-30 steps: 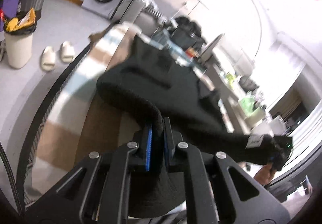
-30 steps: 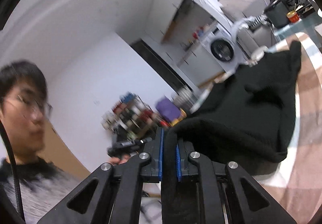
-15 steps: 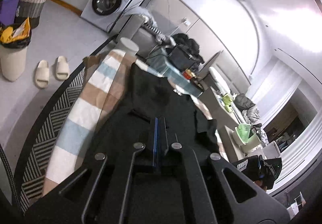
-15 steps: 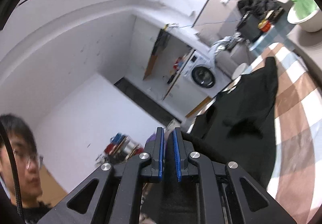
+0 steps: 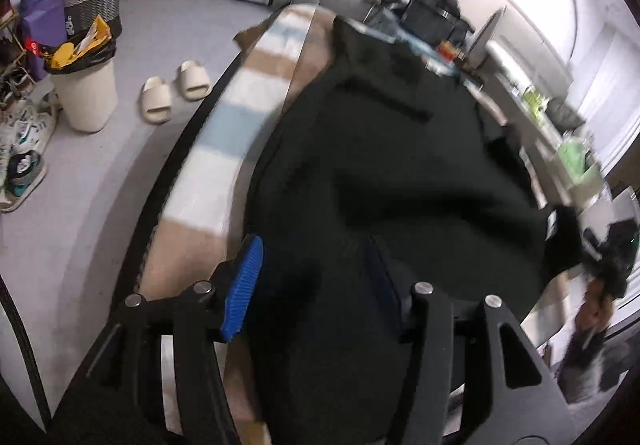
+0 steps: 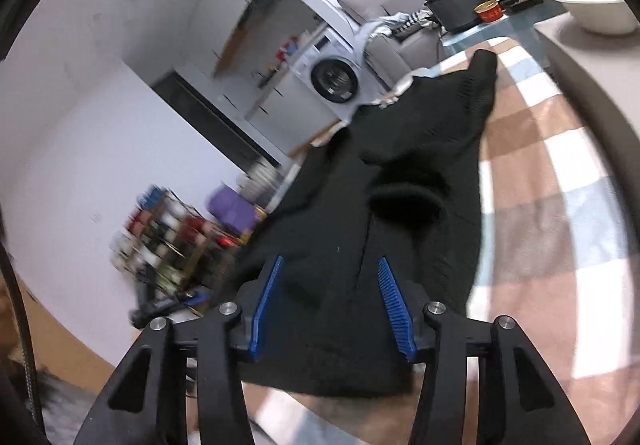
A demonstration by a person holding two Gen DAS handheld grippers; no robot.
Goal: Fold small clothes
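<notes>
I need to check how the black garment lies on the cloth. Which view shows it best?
The right wrist view: the black garment shows along its whole length on the checked cloth, far tip included. The left wrist view shows the black garment close up, blurred, filling the frame, its near end hidden behind the fingers.

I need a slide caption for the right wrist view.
Right gripper opening over the black garment spread on the checked cloth.
</notes>
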